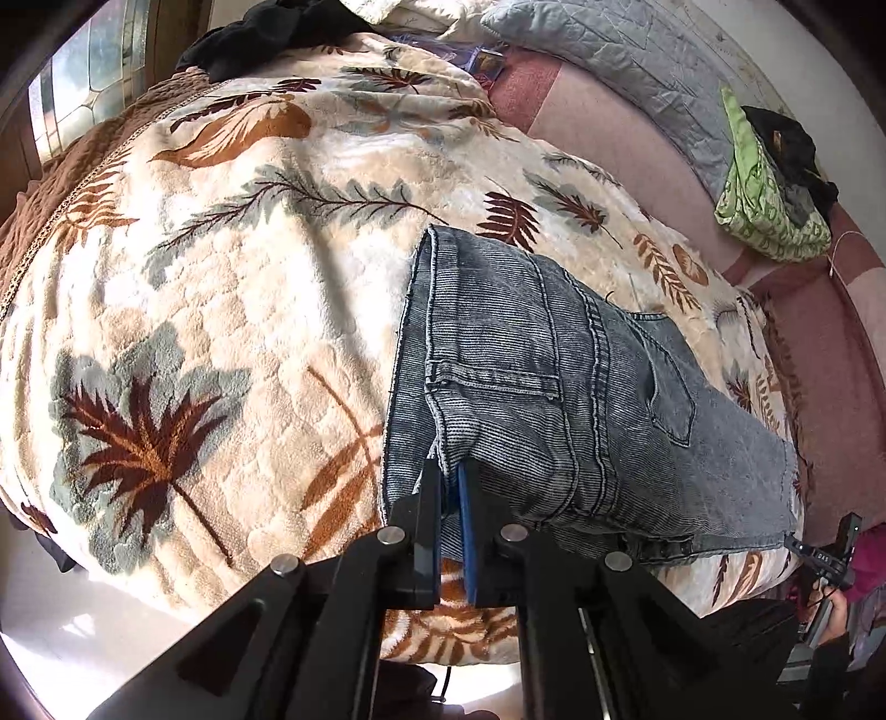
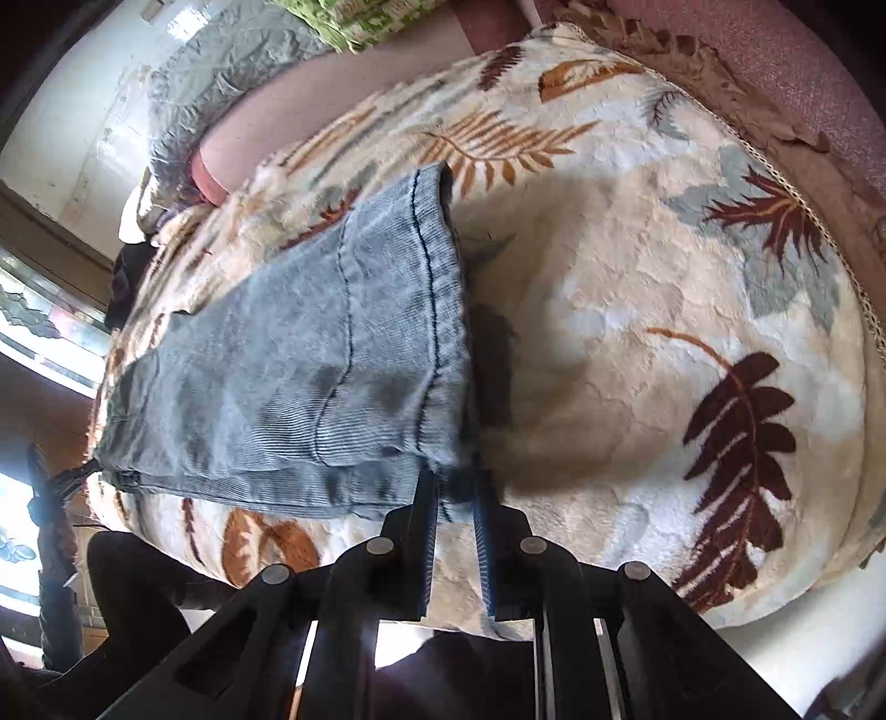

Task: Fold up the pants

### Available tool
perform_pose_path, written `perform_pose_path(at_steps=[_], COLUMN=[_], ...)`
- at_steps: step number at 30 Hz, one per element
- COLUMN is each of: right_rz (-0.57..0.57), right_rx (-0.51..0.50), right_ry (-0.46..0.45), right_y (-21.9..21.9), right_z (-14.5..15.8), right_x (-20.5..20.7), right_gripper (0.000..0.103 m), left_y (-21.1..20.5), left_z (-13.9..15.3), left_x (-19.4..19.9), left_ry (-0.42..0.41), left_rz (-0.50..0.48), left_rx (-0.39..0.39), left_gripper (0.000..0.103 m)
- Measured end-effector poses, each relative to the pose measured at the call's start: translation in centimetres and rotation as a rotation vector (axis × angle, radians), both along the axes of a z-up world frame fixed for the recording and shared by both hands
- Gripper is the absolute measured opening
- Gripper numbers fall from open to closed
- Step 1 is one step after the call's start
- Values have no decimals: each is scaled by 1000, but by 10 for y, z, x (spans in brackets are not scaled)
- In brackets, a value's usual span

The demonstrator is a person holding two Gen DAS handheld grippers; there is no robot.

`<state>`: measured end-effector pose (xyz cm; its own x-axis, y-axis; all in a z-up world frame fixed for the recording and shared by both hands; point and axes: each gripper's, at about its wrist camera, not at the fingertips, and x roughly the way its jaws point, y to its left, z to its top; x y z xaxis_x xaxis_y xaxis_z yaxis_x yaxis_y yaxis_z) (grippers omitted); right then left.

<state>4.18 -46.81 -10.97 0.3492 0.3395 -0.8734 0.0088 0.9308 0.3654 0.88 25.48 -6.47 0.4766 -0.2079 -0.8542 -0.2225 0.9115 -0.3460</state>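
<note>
Right now my left claw [image 1: 451, 471] is pinched narrow on the waistband corner of the grey-blue jeans [image 1: 554, 376], the denim caught between its blue pads just below a belt loop, and the jeans run away from it toward the right side of that view, back pocket facing up. My right claw [image 2: 457, 479] is likewise nearly closed, gripping the hem corner at the other end of the jeans [image 2: 310, 354], with the folded legs spreading to the left of its fingers and casting a shadow on the bedding just beside them. Seen from both wrists, the jeans lie in a folded band across a plush cream blanket [image 1: 221, 310] printed with brown, rust and grey leaves, which covers a bed. Beyond the blanket is a pink sheet [image 1: 626, 144], a grey quilted pillow [image 1: 626, 50] against a pale wall, a green patterned cloth [image 1: 764, 205] with something black on top of it, and a black garment [image 1: 260, 33] near a window [image 1: 94, 72]. At the right edge of the left wrist view a small black device [image 1: 830, 554] shows pale lettering too small for me to read
</note>
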Motion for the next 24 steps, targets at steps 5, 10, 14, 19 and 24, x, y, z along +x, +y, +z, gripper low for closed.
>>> perform_pose_path(at_steps=[5,10,14,19,24], right_rz=[-54,-111,-160,-132,-77], right_rx=[17,121,94,83,50], right_ry=[-27,-82,-34,41,33], right_y=[-11,-14,-5,8,18], right_z=[18,40,28,11,27], right_x=[-14,-3,17,21,-3], right_gripper=[18,67,74,24,20], left_y=[12,15,-22,-59,-52], left_z=[23,64,73,38,8], left_x=[-15,-22,-9,18,22], left_ry=[-11,-125,-181,-108,-6], left_rz=[78,129,51,-35,-12], left_rx=[65,82,102,153,174], left_gripper=[9,15,47,47,47])
